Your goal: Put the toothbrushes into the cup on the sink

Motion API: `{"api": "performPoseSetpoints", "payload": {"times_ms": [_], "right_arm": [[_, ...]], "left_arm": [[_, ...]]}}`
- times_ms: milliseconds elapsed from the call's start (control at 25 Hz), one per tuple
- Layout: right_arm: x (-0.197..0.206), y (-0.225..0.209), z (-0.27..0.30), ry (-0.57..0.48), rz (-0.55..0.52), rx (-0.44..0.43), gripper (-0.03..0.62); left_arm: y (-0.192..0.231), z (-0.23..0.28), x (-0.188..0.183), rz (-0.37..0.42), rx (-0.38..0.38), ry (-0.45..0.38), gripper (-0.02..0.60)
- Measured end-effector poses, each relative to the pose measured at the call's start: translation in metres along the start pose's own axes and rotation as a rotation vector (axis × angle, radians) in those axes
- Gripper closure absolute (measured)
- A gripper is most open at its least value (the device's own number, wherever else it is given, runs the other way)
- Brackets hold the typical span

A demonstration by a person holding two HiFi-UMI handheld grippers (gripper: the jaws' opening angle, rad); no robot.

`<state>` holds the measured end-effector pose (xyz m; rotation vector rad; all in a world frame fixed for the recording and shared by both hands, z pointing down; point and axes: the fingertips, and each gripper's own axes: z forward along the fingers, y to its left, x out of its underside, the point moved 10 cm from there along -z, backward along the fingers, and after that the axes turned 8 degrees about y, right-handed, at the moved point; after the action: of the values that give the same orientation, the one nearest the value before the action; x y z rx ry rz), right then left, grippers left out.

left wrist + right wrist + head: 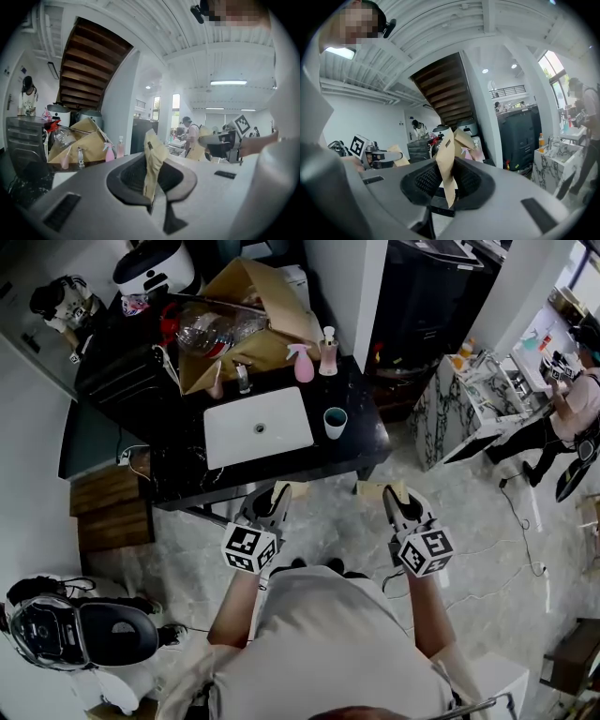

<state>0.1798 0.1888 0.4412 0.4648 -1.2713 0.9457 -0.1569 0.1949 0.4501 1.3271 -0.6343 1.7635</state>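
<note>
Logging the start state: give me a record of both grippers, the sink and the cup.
left gripper: shut on a tan paper packet
right gripper: shut on a second tan paper packet
sink: white, set in the black counter, ahead of both grippers
cup: teal, upright on that counter, right of the sink

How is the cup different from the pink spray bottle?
The cup is teal with an open top; the spray bottle is pink with a trigger head. The cup stands right of the white sink; the spray bottle stands behind it. Both stand upright on the black counter.
</note>
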Motion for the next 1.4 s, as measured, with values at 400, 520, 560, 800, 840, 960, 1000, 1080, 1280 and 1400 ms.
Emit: {"api": "performPoseSetpoints", "payload": {"times_ms": [400, 520, 560, 800, 840, 960, 1000, 1080, 1280, 1400], "right_arm": [[0.007, -0.018, -0.005, 0.003, 0.005, -0.055, 0.516], [0.011, -0.022, -0.007, 0.006, -0.003, -0.076, 0.516], [0.012, -0.023, -0.008, 0.008, -0.004, -0.083, 0.516], [0.018, -0.031, -0.009, 0.018, -0.002, -0.107, 0.516], [0.018, -0.033, -0.008, 0.02, -0.001, -0.108, 0.516], [0.017, -0.034, -0.004, 0.023, 0.004, -0.111, 0.516], [0.017, -0.034, -0.003, 0.024, 0.005, -0.113, 0.516], [0.019, -0.034, 0.0, 0.029, 0.003, -0.119, 0.516], [0.019, -0.041, 0.01, 0.038, 0.013, -0.108, 0.516], [0.018, -0.045, 0.02, 0.038, 0.018, -0.094, 0.516]], "left_arm": [[-0.023, -0.004, 0.008, -0.016, -0.057, 0.012, 0.543], [-0.03, -0.007, 0.011, -0.02, -0.078, 0.011, 0.541], [-0.032, -0.007, 0.011, -0.023, -0.085, 0.011, 0.541], [-0.04, -0.01, 0.015, -0.035, -0.115, 0.009, 0.543], [-0.039, -0.01, 0.015, -0.038, -0.118, 0.011, 0.543], [-0.037, -0.01, 0.018, -0.043, -0.126, 0.022, 0.543], [-0.036, -0.01, 0.019, -0.044, -0.127, 0.025, 0.543], [-0.034, -0.009, 0.02, -0.047, -0.128, 0.025, 0.543], [-0.025, 0.001, 0.018, -0.05, -0.121, 0.024, 0.543], [-0.013, 0.011, 0.017, -0.05, -0.114, 0.025, 0.543]]}}
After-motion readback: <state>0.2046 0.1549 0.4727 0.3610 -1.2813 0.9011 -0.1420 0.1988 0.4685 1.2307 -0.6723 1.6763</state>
